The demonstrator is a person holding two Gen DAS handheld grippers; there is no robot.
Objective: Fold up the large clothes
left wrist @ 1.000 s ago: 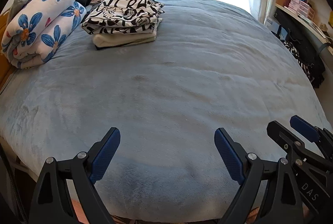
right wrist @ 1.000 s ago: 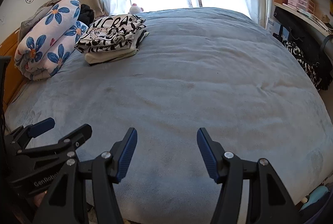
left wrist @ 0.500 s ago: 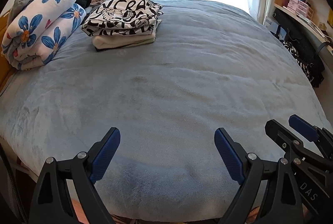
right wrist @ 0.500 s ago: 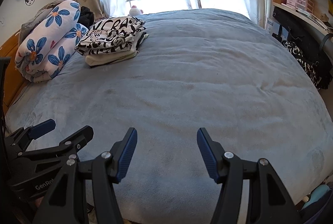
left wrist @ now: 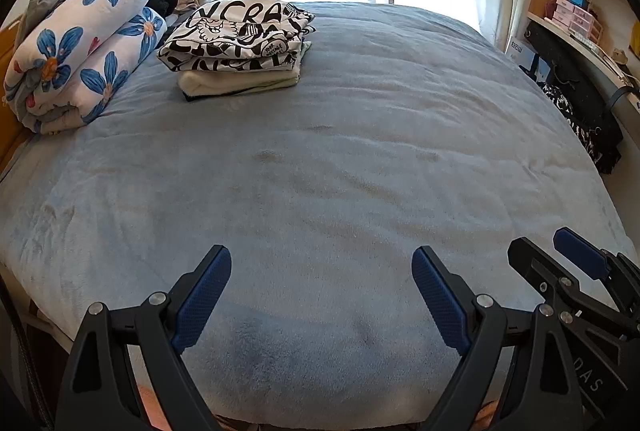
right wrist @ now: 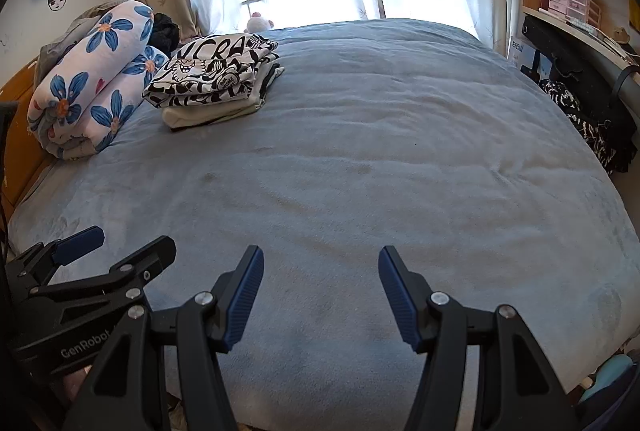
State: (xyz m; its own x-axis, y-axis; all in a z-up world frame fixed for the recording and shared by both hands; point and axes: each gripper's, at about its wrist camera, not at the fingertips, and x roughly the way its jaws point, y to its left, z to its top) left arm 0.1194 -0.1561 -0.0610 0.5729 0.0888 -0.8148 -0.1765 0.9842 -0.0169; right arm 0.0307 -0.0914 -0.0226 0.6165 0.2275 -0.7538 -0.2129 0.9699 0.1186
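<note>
1. Both claws hover side by side at the near bed edge: left gripper (left wrist: 321, 285) and right gripper (right wrist: 321, 285), jaws spread wide, holding nothing.
2. Over the last second both views have barely shifted; no garment lies on the blue blanket (left wrist: 340, 171), so folding seems paused or finished.
3. Far left, the folded clothes stack (left wrist: 240, 45) sits beside the floral quilt (left wrist: 84, 43).
4. Dark items at the right edge (right wrist: 588, 123) are indistinct.

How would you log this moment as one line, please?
left gripper: open, empty | right gripper: open, empty | folded clothes stack: far-left on bed | nothing held
</note>
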